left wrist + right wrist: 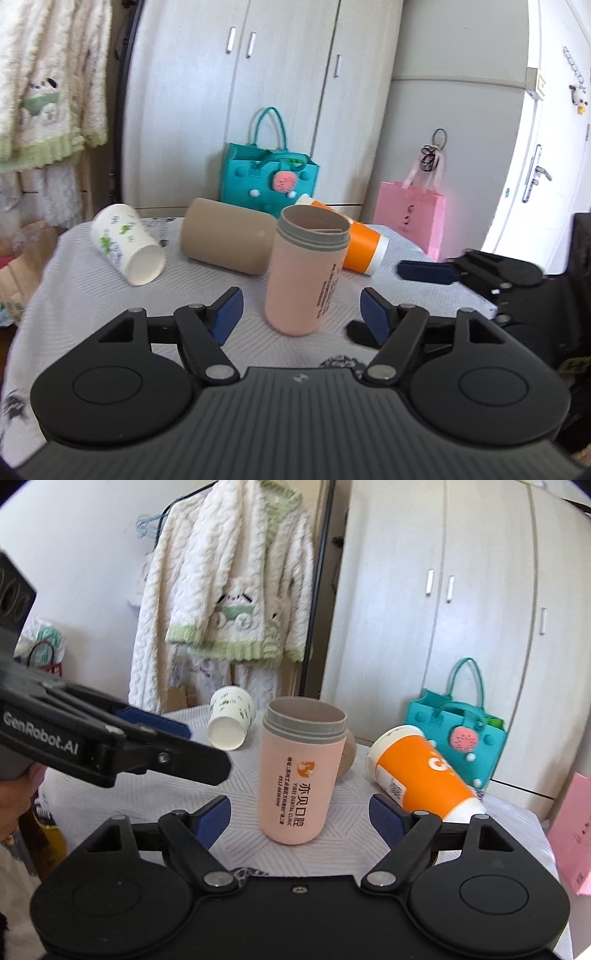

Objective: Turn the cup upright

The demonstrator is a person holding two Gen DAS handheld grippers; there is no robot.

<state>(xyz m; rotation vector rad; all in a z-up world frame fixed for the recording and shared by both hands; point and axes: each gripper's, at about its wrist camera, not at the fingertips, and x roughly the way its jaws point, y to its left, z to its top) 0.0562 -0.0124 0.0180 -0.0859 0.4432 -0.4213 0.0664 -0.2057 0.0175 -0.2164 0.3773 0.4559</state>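
A matt, smooth plastic finish was shown by the pink cup (297,775), with a grey threaded rim. Behind it, the tan cup (227,240) looked matt too. The orange cup (424,775), right of the pink cup, was seen as slightly glossy paper, like the white printed cup (231,716) to its left. A woven, ribbed cloth (92,295) was seen under the pink cup. The left gripper (301,314) was made of matt black plastic with bright metal pins; its pads (227,314) looked rubbery.
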